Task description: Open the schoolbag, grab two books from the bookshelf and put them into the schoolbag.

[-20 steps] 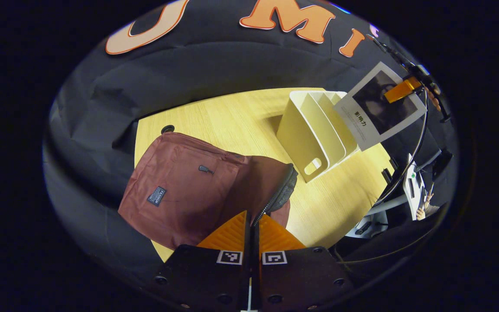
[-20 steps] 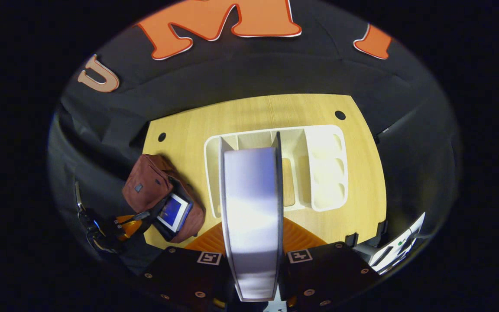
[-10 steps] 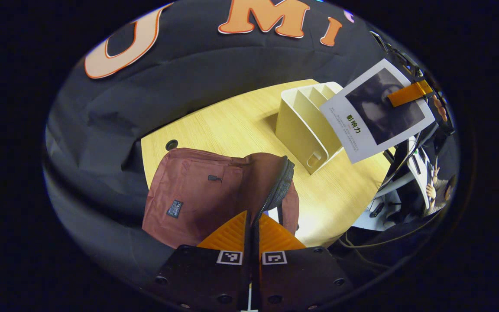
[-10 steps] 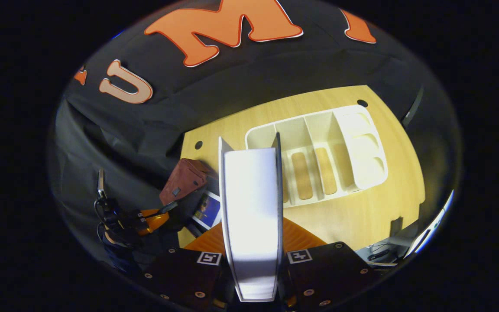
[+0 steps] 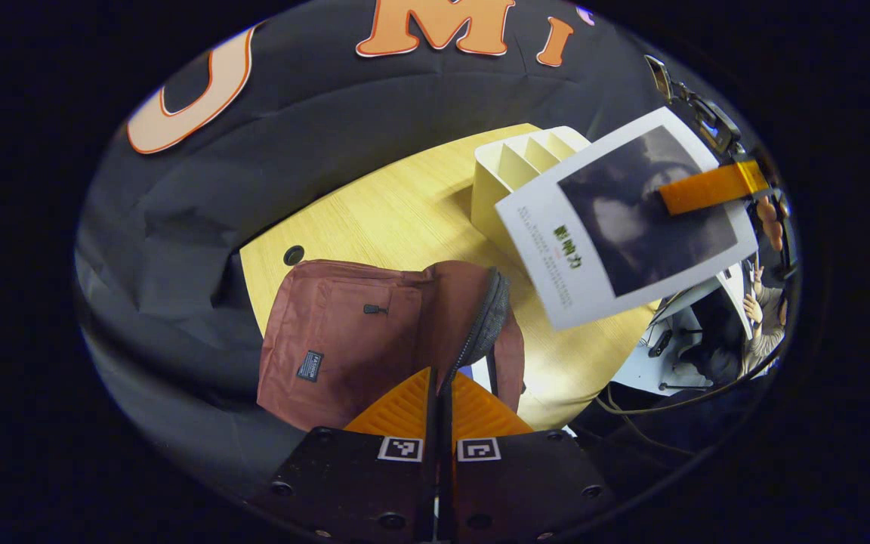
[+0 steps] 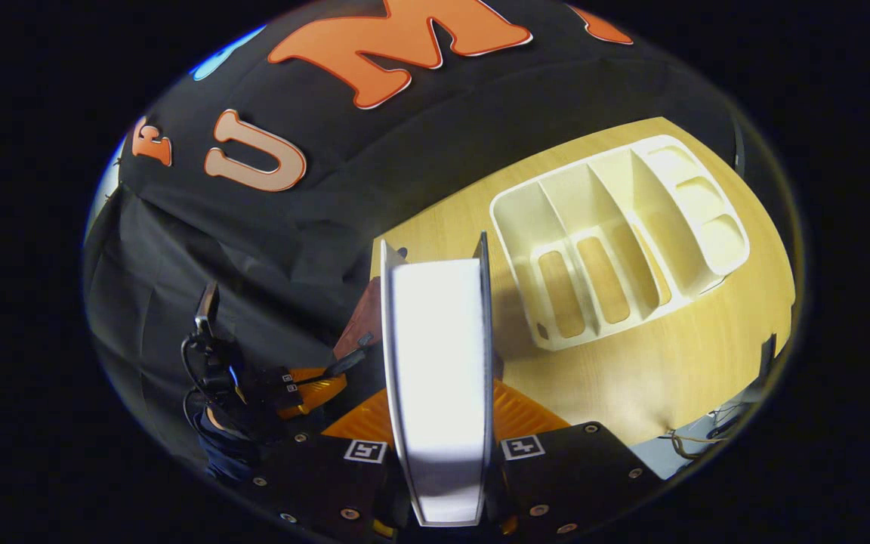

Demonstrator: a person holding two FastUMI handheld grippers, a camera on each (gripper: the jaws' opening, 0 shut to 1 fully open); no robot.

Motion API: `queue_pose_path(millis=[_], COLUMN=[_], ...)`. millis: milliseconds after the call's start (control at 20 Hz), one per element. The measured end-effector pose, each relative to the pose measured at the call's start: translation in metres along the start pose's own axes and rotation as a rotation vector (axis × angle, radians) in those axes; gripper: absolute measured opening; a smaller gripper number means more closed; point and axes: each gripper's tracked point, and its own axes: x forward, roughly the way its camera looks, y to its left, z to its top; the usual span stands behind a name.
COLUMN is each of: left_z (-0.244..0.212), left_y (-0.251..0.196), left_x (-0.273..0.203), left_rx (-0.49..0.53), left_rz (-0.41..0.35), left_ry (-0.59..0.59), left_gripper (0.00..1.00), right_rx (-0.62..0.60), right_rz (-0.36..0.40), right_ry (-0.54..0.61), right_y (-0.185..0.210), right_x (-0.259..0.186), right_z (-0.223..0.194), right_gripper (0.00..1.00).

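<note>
two grippers busy here. left gripper (image 5: 441, 385) pinched tight on zipper edge of schoolbag (image 5: 359, 336), holding flap up; maroon bag lies on table (image 5: 397, 219) near front-left corner, mouth open. right gripper (image 6: 439, 412) clamps white book (image 6: 439, 378) spine-up between both fingers. in left gripper view same book (image 5: 624, 219) hangs in air over table, cover facing camera, between bag and bookshelf (image 5: 510, 162). bookshelf (image 6: 616, 242) is cream, slotted, stands toward back-right of table (image 6: 677, 363), slots look bare from above.
</note>
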Motion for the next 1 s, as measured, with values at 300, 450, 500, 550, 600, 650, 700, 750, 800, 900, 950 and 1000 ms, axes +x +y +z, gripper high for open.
queue_pose_path(millis=[300,450,500,550,600,650,700,750,800,900,950,1000], left_z=[0.015,0.021,0.021,0.023,0.023,0.026,0.027,0.028,0.028,0.028,0.029,0.030], left_y=[-0.002,-0.008,-0.010,-0.011,-0.011,-0.013,-0.014,-0.017,-0.018,-0.022,-0.023,-0.025], left_x=[-0.006,-0.007,-0.006,-0.006,-0.006,-0.005,-0.005,-0.005,-0.007,-0.006,-0.005,-0.004], left_rx=[-0.003,0.011,0.015,0.019,0.022,0.024,0.024,0.025,0.028,0.042,0.043,0.043], left_rz=[-0.006,-0.008,-0.010,-0.012,-0.012,-0.014,-0.017,-0.021,-0.023,-0.025,-0.030,-0.038], left_ry=[-0.012,-0.011,-0.010,-0.010,-0.007,-0.008,-0.010,-0.011,-0.011,-0.006,-0.003,-0.003], left_gripper=[0.02,0.02,0.03,0.02,0.03,0.02,0.02,0.02,0.02,0.03,0.03,0.02], right_rx=[0.077,0.115,0.117,0.104,0.099,0.103,0.117,0.143,0.170,0.207,0.217,0.236], right_rz=[0.046,0.074,0.070,0.065,0.060,0.062,0.069,0.083,0.096,0.119,0.131,0.142], right_ry=[0.081,0.084,0.081,0.088,0.092,0.097,0.100,0.098,0.084,0.069,0.072,0.057], right_y=[0.009,0.017,0.017,0.020,0.021,0.025,0.028,0.032,0.035,0.038,0.039,0.038], right_x=[0.054,0.079,0.088,0.098,0.108,0.117,0.123,0.129,0.137,0.147,0.151,0.155], right_z=[-0.050,-0.058,-0.060,-0.063,-0.065,-0.068,-0.069,-0.068,-0.067,-0.065,-0.065,-0.063], right_gripper=[0.40,0.40,0.40,0.40,0.40,0.40,0.40,0.40,0.40,0.40,0.40,0.40])
